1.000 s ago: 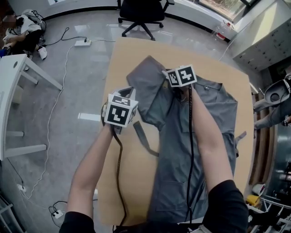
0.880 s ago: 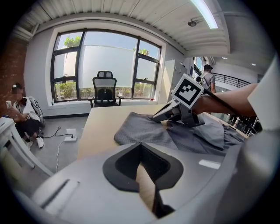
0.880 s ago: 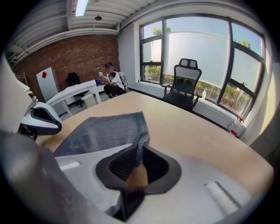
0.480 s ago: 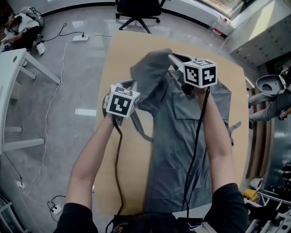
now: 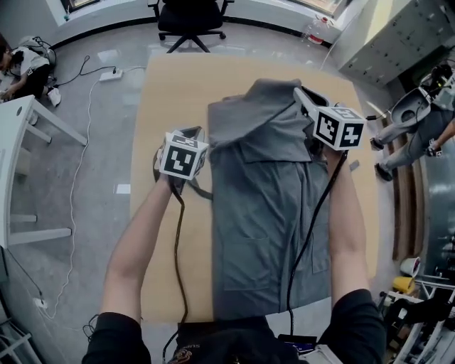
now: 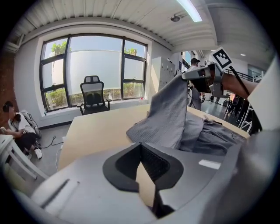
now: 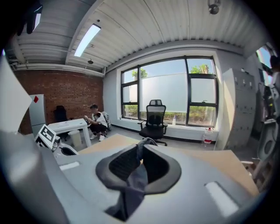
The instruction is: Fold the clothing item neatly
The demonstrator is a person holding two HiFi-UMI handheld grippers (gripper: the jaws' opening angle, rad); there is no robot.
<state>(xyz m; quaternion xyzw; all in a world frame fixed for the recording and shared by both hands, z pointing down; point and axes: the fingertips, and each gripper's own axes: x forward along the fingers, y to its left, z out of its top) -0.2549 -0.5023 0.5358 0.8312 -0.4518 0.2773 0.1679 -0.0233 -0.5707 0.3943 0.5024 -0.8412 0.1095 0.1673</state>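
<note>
A grey garment [image 5: 270, 213] lies lengthwise on the tan table [image 5: 170, 78]. Its upper part [image 6: 168, 116] is lifted off the table and hangs from my right gripper [image 5: 302, 94], which is raised over the garment's top right. That gripper [image 7: 141, 153] is shut on a fold of grey fabric [image 7: 139, 175]; its jaws have just been closing with the fabric between them. My left gripper [image 5: 190, 134] sits at the garment's left edge with its jaws [image 6: 141, 148] shut. Only a dark strip shows low in their gap, and I cannot tell what it is. A loose strap [image 5: 201, 190] lies beside it.
A black office chair [image 5: 186, 15] stands beyond the table's far edge. To the left are a white desk [image 5: 21, 114], floor cables [image 5: 71, 213] and a person sitting on the floor [image 5: 21, 60]. Another person [image 5: 419, 121] is at the right.
My right gripper has risen and swung right across the garment, drawing the lifted fabric over the body. The left gripper has shifted a little along the left edge.
</note>
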